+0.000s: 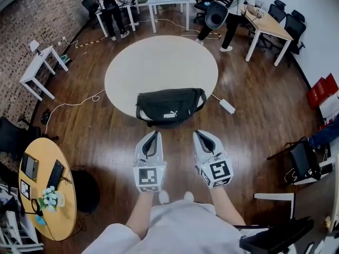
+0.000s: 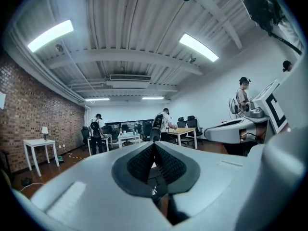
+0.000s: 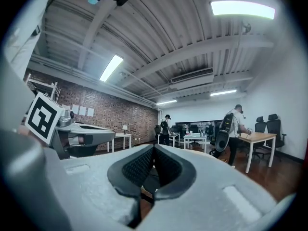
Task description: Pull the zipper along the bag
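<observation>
Head view: round table (image 1: 159, 57), black bag (image 1: 170, 106) at its near edge, long axis left to right, logo side toward the camera.
Contents out of sight; near the bag but apart, left gripper (image 1: 153, 135) and right gripper (image 1: 201, 135), both clenched on nothing.

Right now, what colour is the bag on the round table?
The bag is black, with a small white logo; the head view shows it best.
</observation>
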A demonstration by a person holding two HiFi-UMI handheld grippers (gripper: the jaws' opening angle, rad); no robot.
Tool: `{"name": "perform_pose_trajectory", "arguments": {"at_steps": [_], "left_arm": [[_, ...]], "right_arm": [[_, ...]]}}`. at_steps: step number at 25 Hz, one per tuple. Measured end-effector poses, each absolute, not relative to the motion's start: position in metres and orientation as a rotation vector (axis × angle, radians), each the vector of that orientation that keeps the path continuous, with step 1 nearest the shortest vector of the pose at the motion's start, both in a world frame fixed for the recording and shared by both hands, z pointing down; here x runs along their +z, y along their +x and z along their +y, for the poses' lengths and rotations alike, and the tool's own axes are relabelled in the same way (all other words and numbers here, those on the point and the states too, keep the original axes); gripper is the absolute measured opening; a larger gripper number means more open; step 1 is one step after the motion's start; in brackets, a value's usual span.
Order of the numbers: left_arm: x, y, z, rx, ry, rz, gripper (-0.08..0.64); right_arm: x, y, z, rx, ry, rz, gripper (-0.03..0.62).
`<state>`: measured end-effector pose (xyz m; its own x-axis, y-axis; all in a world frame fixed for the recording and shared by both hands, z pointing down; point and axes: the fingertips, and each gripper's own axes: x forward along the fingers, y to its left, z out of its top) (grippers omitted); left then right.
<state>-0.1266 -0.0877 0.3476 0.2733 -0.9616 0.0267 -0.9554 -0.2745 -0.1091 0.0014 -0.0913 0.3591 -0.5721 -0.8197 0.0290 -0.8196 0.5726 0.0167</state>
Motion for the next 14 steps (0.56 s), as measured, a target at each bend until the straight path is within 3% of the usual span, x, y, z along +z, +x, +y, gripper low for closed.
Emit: {"name": "perform_pose_trajectory", "arguments": {"at_steps": [14], "left_arm": [[0.344,-0.171,-0.074,-0.104,-2.442,1.807,0.017]], "right_arm": [[0.344,-0.051,-0.076,-0.102,1.453,-2.748,-0.009]]}}
